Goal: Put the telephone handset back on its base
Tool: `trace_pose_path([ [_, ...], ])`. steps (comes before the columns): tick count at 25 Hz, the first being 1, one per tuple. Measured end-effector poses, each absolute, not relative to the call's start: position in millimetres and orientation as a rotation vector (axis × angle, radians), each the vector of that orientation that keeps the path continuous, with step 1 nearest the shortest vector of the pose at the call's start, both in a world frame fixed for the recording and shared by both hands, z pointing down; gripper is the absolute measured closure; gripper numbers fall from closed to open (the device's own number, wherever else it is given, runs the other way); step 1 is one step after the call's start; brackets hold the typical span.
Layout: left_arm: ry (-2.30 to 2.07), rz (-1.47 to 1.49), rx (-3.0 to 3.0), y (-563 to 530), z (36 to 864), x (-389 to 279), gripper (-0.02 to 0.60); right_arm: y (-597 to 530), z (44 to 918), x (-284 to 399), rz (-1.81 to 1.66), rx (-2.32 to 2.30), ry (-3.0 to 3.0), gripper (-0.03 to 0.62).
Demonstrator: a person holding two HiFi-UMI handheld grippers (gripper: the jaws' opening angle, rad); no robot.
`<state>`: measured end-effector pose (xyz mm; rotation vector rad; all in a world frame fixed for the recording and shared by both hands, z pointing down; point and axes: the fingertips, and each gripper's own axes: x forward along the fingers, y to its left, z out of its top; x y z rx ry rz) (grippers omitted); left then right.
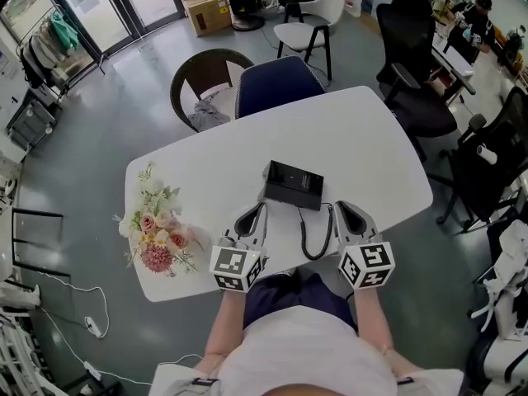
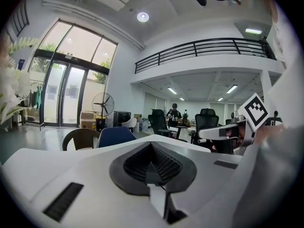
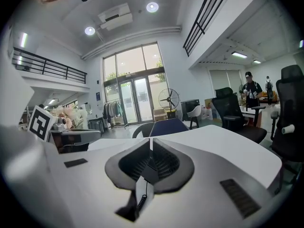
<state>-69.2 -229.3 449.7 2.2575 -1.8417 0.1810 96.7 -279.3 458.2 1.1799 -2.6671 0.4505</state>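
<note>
The black telephone point(image 1: 293, 185) lies flat in the middle of the white table point(image 1: 371, 147). I cannot tell its handset apart from the base. A black coiled cord point(image 1: 313, 242) loops from the telephone's near edge toward me, then back up beside the right gripper. My left gripper point(image 1: 262, 207) rests on the table just near-left of the telephone, its jaws shut on nothing. My right gripper point(image 1: 339, 207) is just right of the cord, also shut and empty. In the right gripper view a bit of the cord point(image 3: 139, 202) shows under the right gripper point(image 3: 151, 144). The left gripper point(image 2: 151, 145) hides the telephone.
A bouquet of pink and white flowers point(image 1: 155, 236) lies at the table's left end. A blue chair point(image 1: 277, 86) and a brown chair point(image 1: 206, 76) stand behind the table. Black office chairs point(image 1: 421, 81) stand to the right. The table's near edge is just below the grippers.
</note>
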Motion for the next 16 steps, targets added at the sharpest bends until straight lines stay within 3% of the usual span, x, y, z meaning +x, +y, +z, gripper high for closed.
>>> trace_pose_path([
  [16, -1.788, 0.175, 2.26, -237, 461, -56, 0.566, -282, 461, 101, 0.455, 1.187, -2.653, 0.553],
])
